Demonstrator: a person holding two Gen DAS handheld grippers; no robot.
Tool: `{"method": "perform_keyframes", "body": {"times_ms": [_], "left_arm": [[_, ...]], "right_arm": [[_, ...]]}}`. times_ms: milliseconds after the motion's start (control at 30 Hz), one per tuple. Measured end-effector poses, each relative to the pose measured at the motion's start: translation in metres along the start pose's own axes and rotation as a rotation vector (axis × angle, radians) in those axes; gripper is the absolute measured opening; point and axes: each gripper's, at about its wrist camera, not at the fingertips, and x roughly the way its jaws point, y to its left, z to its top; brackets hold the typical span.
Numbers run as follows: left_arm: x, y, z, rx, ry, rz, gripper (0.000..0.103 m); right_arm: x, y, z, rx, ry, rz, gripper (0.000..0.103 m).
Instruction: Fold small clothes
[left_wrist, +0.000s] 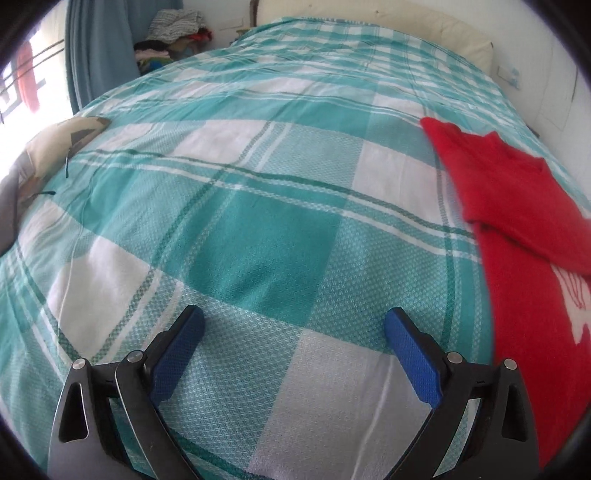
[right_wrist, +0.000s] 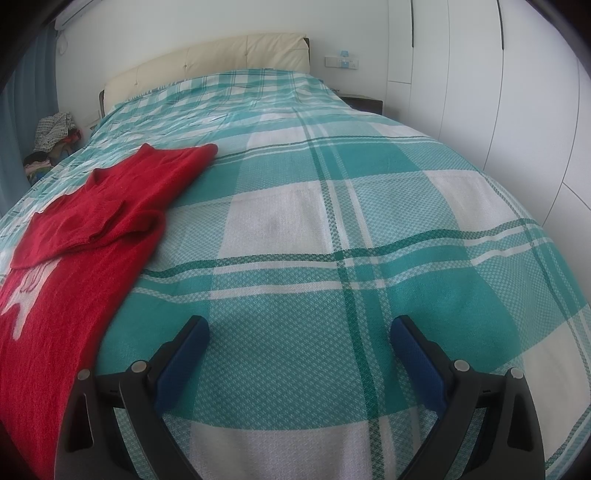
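Observation:
A red knit sweater (left_wrist: 524, 236) with a white pattern lies flat on the teal and white checked bedspread (left_wrist: 258, 206), with both sleeves folded across its body. In the left wrist view it is at the right edge; in the right wrist view the sweater (right_wrist: 85, 229) is at the left. My left gripper (left_wrist: 293, 321) is open and empty, over bare bedspread to the left of the sweater. My right gripper (right_wrist: 299, 328) is open and empty, over the bedspread (right_wrist: 332, 221) to the right of the sweater.
A cream headboard (right_wrist: 221, 59) stands at the far end of the bed. A pile of clothes (left_wrist: 173, 33) sits beside a blue curtain (left_wrist: 99, 48) at the far left. A cushion (left_wrist: 55, 144) lies at the bed's left edge. White wardrobe doors (right_wrist: 498, 92) line the right wall.

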Motion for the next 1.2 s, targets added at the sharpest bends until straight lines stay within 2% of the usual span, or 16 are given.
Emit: {"method": "perform_keyframes", "body": {"times_ms": [1200], "left_arm": [[0.005, -0.0005, -0.0027, 0.001, 0.013, -0.003, 0.103]], "right_arm": [[-0.0001, 0.0, -0.0004, 0.0, -0.001, 0.0, 0.098]]}}
